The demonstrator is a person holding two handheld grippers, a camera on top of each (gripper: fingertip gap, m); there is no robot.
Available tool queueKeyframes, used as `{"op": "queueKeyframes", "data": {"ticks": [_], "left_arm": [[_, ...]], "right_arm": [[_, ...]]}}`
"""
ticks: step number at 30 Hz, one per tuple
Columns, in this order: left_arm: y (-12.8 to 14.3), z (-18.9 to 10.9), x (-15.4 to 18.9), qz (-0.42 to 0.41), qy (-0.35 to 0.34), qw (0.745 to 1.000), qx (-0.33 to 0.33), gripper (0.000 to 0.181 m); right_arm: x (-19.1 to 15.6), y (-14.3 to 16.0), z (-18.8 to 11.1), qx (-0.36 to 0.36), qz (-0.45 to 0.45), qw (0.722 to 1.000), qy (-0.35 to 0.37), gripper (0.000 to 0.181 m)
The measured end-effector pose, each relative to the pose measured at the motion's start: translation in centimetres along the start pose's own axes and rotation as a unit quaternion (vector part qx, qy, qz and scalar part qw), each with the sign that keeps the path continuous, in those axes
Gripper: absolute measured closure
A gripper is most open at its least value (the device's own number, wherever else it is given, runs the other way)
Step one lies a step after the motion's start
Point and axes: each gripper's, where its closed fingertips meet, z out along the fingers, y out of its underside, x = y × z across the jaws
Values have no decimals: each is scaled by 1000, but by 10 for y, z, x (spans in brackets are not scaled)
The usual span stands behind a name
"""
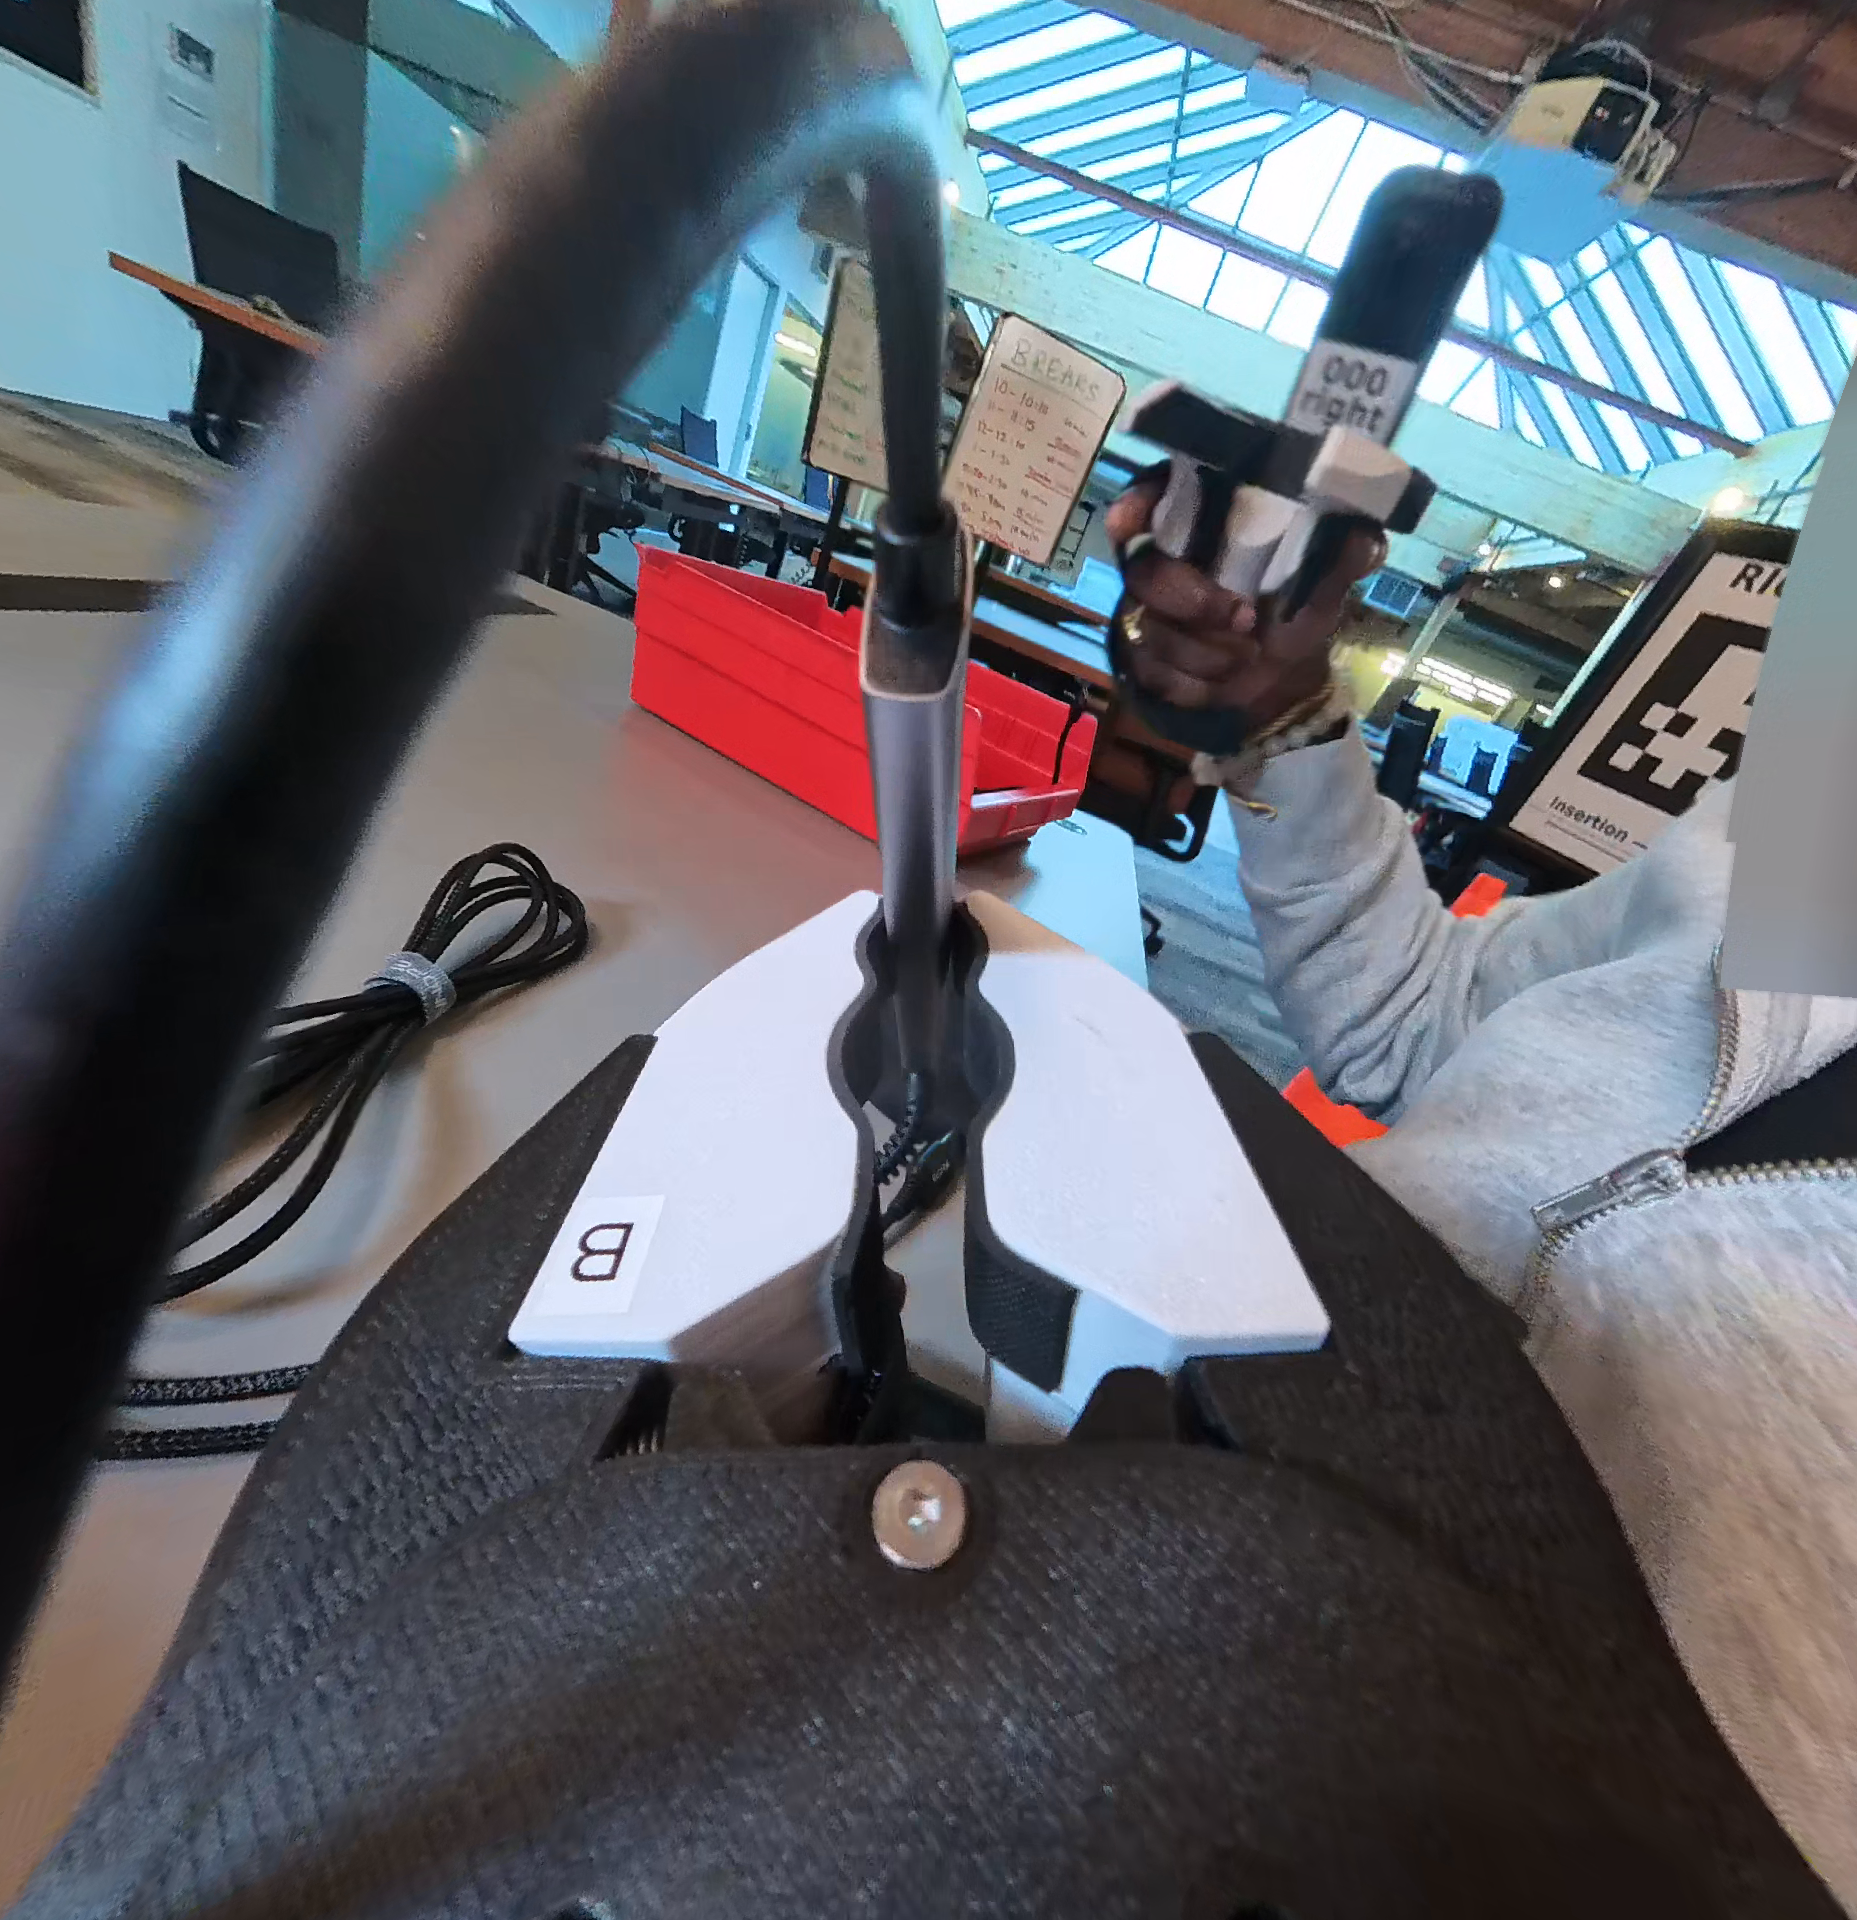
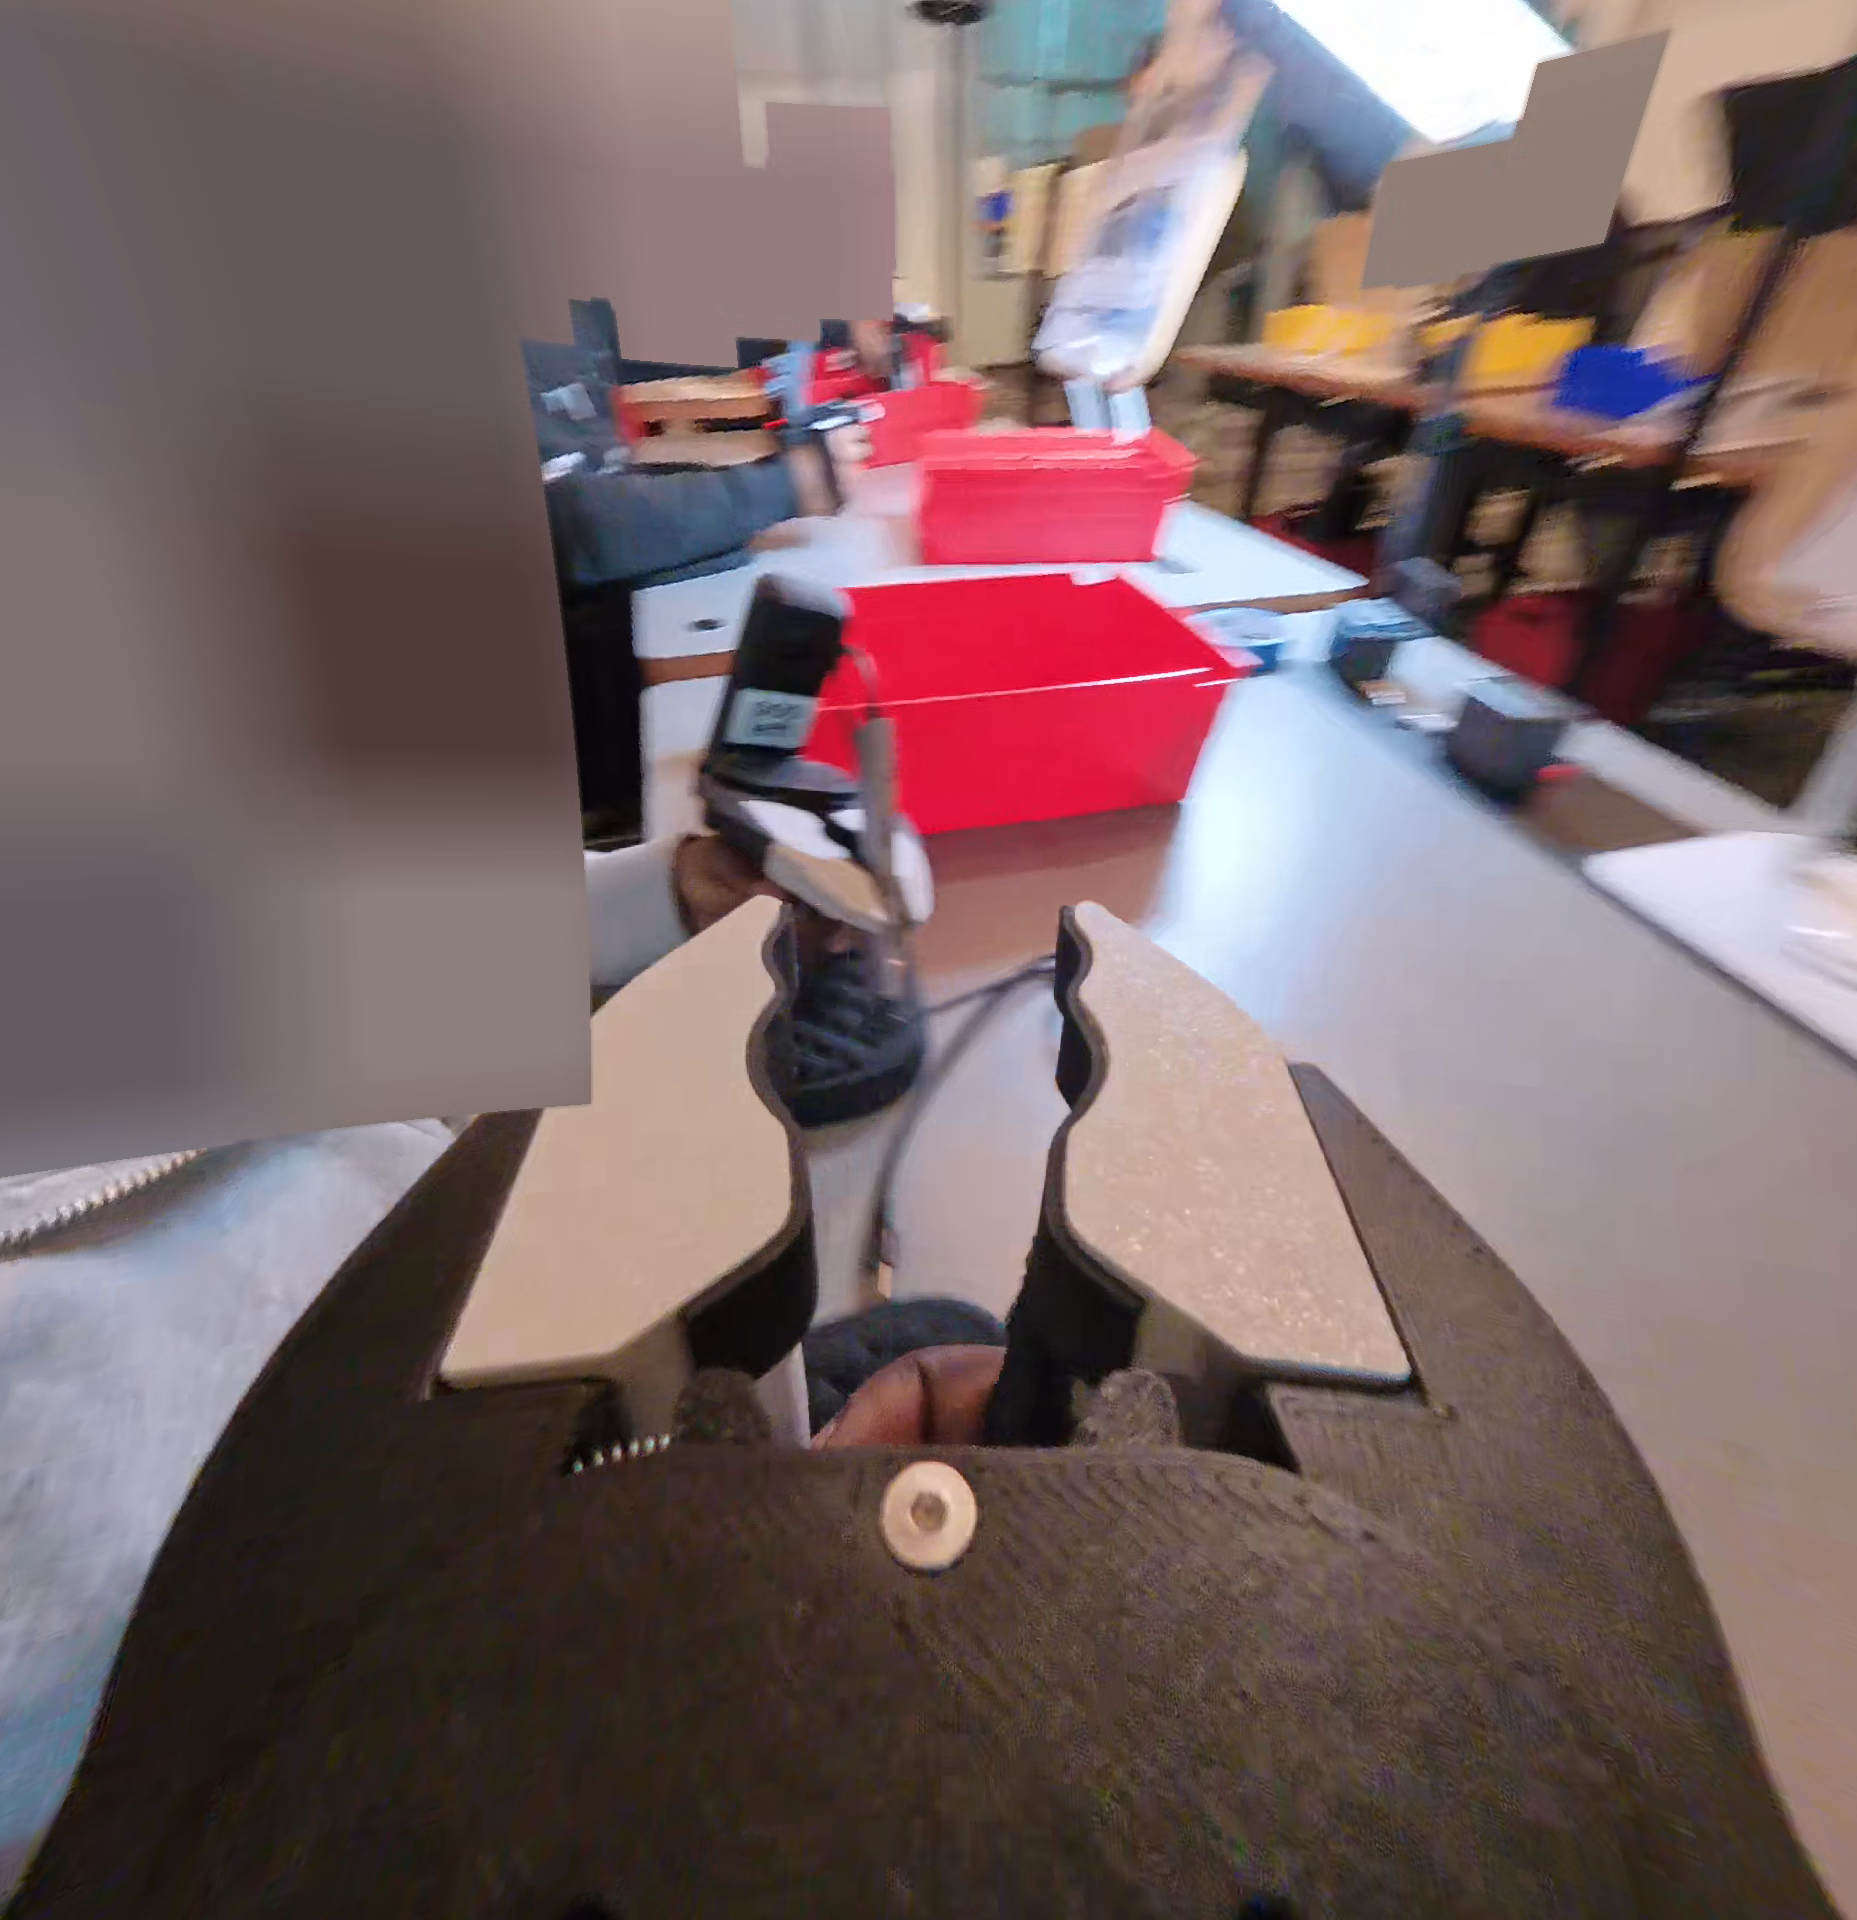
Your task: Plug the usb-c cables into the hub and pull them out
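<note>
My left gripper (image 1: 919, 935) is shut on the slim grey hub (image 1: 911, 769), which stands upright out of the fingers. The hub's thick black lead (image 1: 908, 343) arches over and past the camera at the left. A braided black cable end (image 1: 908, 1143) hangs below the hub between the fingers. A coiled black usb-c cable (image 1: 425, 987) lies on the table to the left. My right gripper (image 2: 919, 966) is open and empty, held in the air; it also shows in the left wrist view (image 1: 1246, 530), raised at the right. The left gripper with the hub (image 2: 877, 790) shows ahead in the right wrist view.
A red bin (image 1: 799, 675) stands on the grey table (image 1: 591, 748) behind the hub; it shows in the right wrist view (image 2: 1028, 707) with another red bin (image 2: 1049, 499) behind. A person's grey sleeve (image 1: 1350, 935) is at the right. A marker board (image 1: 1672, 717) stands at the far right. Spacing between my two grippers at the tips: around 15 cm.
</note>
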Motion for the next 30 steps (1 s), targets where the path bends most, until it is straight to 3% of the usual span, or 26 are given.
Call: {"op": "queueKeyframes", "data": {"ticks": [2, 5, 9, 13, 16, 20, 22, 25, 30], "left_arm": [[3, 2, 2, 7, 4, 1000, -10, 171], [3, 2, 3, 12, 5, 1000, -10, 171], [-17, -11, 0, -10, 7, 998, 64, 171], [-32, -24, -8, -53, 8, 990, 129, 171], [-31, -23, -8, -49, 4, 991, 124, 171], [-35, -24, -4, -40, 13, 989, 141, 169], [-28, -17, 2, -22, 20, 993, 112, 163], [-32, -18, 7, 12, 12, 992, 123, 171], [-29, -20, 10, 12, 19, 994, 110, 172]], "right_arm": [[-14, 17, 48, -15, 18, 998, -65, 134], [-16, 47, 104, -56, 28, 992, -105, 134], [-9, 72, 136, -61, 65, 988, -130, 136], [-16, 94, 148, -83, 75, 984, -138, 142], [-16, 88, 152, -51, 47, 990, -120, 171], [-24, 79, 151, -15, 77, 986, -147, 174], [-28, 75, 152, -4, 86, 984, -157, 174], [-33, 70, 156, 14, 112, 980, -164, 174], [-36, 76, 155, -9, 128, 979, -158, 173]]}}
